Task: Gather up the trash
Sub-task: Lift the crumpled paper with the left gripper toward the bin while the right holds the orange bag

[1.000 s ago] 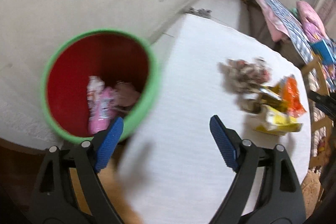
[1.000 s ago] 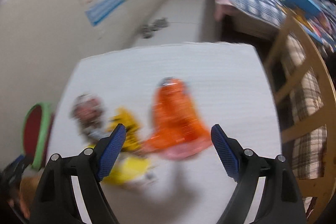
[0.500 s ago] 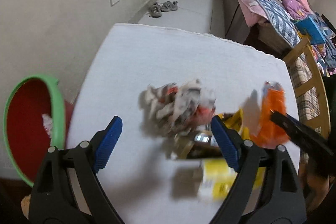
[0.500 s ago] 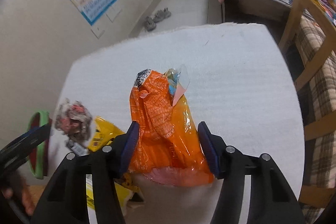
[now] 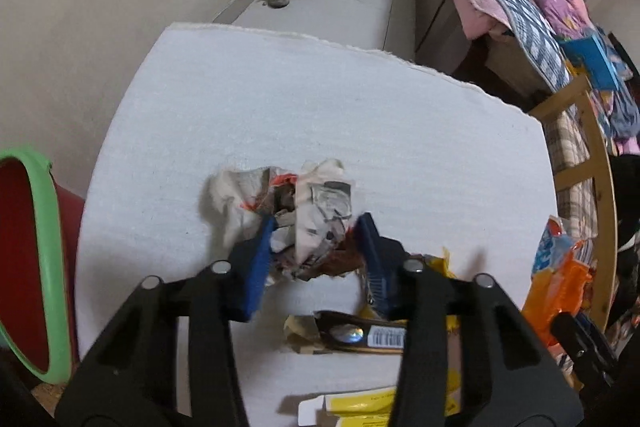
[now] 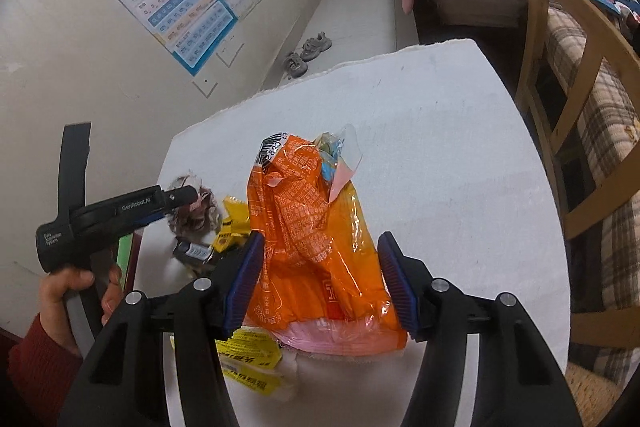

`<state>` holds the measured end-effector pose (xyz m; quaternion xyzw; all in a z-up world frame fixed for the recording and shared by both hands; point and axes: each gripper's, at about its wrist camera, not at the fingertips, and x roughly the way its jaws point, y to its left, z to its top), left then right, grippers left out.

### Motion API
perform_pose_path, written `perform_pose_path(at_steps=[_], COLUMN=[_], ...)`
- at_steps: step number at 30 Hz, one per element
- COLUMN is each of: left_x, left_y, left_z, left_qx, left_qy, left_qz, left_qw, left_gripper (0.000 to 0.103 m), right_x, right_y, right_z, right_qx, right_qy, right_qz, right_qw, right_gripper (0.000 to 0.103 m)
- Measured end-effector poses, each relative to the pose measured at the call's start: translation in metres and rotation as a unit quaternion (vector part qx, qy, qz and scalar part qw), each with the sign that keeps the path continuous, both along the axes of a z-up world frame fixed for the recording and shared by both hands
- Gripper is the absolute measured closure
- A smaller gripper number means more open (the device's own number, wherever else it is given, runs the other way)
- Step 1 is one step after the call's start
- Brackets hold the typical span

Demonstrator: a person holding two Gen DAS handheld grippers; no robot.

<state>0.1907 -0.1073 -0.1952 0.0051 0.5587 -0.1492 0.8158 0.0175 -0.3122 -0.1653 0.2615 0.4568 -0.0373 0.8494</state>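
step: both grippers taking trash off the table (image 5: 280, 99)
left gripper (image 5: 316, 247): jaws closing on crumpled paper wad (image 5: 304, 211), frame centre
right gripper (image 6: 320, 275): half-open, pads squeezing orange bag (image 6: 312, 235), lower centre
next: lift; carry to green-rimmed bin (image 5: 40, 247), left edge

The left gripper (image 5: 316, 247) points steeply down, its jaws closing with crumpled paper (image 5: 304, 211) between them. The right gripper (image 6: 320, 275) tilts downward, blue pads clamping an orange bag (image 6: 316, 243). A hand (image 6: 76, 291) in a red sleeve (image 6: 36, 367) grips the left handle.
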Motion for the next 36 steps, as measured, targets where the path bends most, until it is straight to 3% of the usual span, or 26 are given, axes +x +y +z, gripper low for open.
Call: perform_pose_path(at_steps=[4, 10, 17, 26, 36], left_x=[-0.006, -0.024, -0.073, -0.124, -0.137], left_y=[0.009, 0.050, 0.094, 0.113, 0.120], left_z=[0.013, 0.033, 0.057, 0.079, 0.092], left_qx=[0.011, -0.004, -0.027, 0.011, 0.018], left_qy=[-0.021, -0.043, -0.066, -0.107, -0.130], left_qz=[0.004, 0.043, 0.085, 0.111, 0.110], left_qw=[0.9997, 0.9981, 0.9939, 0.9880, 0.9852], left_gripper=[0.066, 0.066, 0.066, 0.066, 0.066], right_x=[-0.007, -0.019, -0.030, -0.033, -0.033], right_y=[0.006, 0.010, 0.020, 0.048, 0.067], right_z=[0.000, -0.001, 0.008, 0.026, 0.036], right_qx=[0.002, 0.001, -0.003, -0.019, -0.033], right_qy=[0.001, 0.007, 0.002, -0.018, -0.025], right_qz=[0.001, 0.002, 0.000, 0.033, 0.049], right_qw=[1.000, 1.000, 1.000, 0.999, 0.998], right_gripper=[0.046, 0.046, 0.046, 0.046, 0.046])
